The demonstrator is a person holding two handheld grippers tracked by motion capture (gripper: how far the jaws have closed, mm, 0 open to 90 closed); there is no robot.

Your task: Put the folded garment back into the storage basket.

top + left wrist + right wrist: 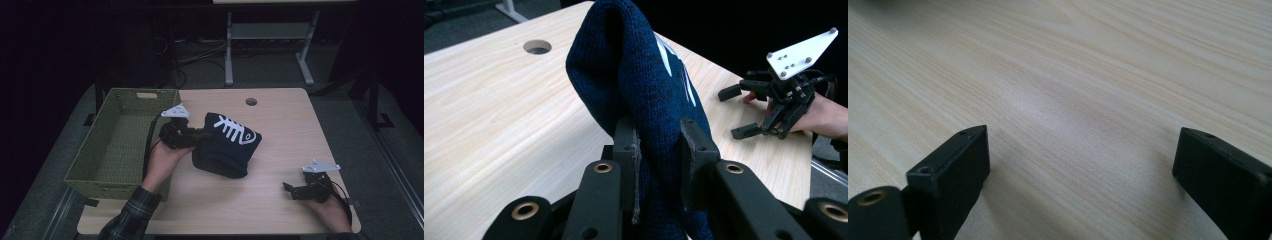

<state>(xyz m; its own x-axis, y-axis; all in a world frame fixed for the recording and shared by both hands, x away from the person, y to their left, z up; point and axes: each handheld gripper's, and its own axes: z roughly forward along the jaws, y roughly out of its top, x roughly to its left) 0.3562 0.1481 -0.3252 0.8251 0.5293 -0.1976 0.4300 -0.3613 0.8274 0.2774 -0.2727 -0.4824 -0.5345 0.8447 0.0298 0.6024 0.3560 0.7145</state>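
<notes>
A folded dark blue knitted garment (227, 145) with a white fishbone pattern hangs just above the table (280, 120), its lower fold near the wood. My left gripper (199, 134) is shut on its left edge; in the left gripper view both pads (628, 150) press the blue knit (634, 80) between them. At the table's front right, my right gripper (290, 190) rests low with its jaws wide apart and nothing between them. The right gripper view looks along those jaws (1078, 165) at bare wood. The right gripper (736, 112) is also in the left gripper view, at far right.
An olive woven basket (100, 160) stands at the table's left side, next to my left hand. A round cable hole (251, 101) sits near the table's far edge. Behind the table stand a desk's legs and cables on the floor.
</notes>
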